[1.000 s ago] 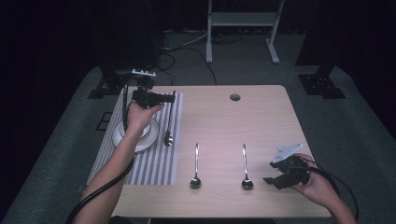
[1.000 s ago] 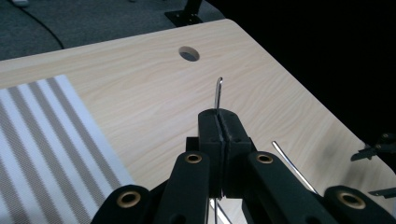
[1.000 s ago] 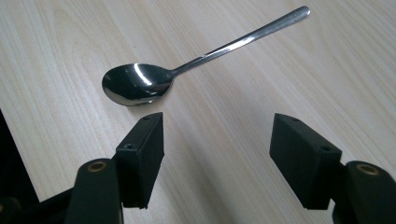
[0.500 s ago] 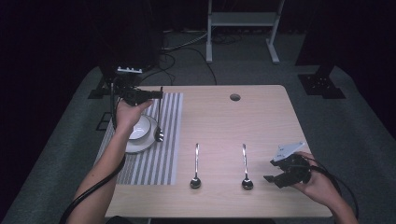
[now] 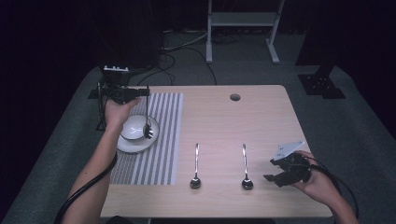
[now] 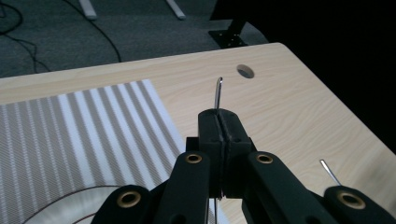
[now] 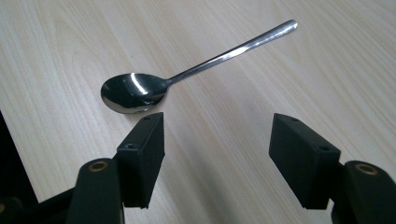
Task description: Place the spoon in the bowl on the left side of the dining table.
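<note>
My left gripper [image 5: 140, 92] is shut on the handle of a metal spoon [image 5: 147, 122], which hangs bowl-down. Its bowl is at the right rim of a white cup [image 5: 132, 126] on a white saucer [image 5: 127, 146]. In the left gripper view the handle tip [image 6: 218, 88] sticks up past the closed left gripper [image 6: 218, 127]. Two more spoons lie on the wooden table [image 5: 261, 112], the left spoon [image 5: 195, 167] and the right spoon [image 5: 244, 167]. My right gripper [image 5: 276, 173] stands open just right of the right spoon [image 7: 140, 91], and the right gripper [image 7: 215, 135] holds nothing.
A grey striped placemat [image 5: 161, 140] lies under the saucer on the table's left side. A round hole [image 5: 235, 97] sits near the table's far edge. Dark floor, cables and a white stand [image 5: 240, 21] lie beyond the table.
My left hand has carried the hanging spoon leftward, from the mat right of the saucer to the cup. The right hand has stayed where it was.
</note>
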{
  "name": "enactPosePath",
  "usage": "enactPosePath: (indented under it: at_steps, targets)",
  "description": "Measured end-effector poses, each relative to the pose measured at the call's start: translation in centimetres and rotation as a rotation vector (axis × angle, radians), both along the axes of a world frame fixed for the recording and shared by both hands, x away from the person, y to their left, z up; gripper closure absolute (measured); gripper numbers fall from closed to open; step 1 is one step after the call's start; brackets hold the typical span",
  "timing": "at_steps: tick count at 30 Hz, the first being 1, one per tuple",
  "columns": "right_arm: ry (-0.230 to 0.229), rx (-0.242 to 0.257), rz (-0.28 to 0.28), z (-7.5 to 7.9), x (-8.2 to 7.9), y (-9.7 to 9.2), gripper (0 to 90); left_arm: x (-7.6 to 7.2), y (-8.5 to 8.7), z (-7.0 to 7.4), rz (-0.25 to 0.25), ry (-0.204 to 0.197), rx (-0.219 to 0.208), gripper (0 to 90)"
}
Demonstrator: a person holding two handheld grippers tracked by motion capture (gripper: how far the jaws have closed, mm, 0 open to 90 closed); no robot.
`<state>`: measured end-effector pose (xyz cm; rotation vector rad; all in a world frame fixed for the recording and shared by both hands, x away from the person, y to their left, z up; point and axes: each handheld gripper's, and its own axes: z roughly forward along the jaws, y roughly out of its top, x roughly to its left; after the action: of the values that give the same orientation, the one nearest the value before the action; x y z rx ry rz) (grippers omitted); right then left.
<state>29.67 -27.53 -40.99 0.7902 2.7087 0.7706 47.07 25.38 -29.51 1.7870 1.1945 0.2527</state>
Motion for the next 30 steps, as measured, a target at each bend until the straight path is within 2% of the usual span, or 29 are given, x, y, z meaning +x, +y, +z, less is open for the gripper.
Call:
enactPosePath:
  at_steps: [8, 18, 19, 23, 30]
  targets:
    - [-0.004, -0.002, 0.005, 0.2, 0.0, 0.1, 34.6, 0.3, 1.6, 0.0, 0.056, -0.003, 0.007, 89.4]
    - [-0.006, -0.001, 0.003, 0.3, 0.0, 0.0, 34.9, 0.8, 3.2, -0.8, 0.118, 0.012, 0.012, 89.5]
    - [-0.007, -0.001, 0.004, 0.4, 0.0, 0.1, 34.9, 0.8, 3.5, -1.0, 0.132, 0.012, 0.025, 89.4]
    - [-0.010, 0.000, 0.008, 0.4, 0.0, 0.1, 34.9, 0.9, 4.2, -1.4, 0.162, 0.008, 0.035, 89.4]
    - [-0.008, 0.001, 0.007, 0.4, 0.0, 0.2, 35.0, 1.0, 5.0, -2.4, 0.200, 0.002, 0.024, 89.4]
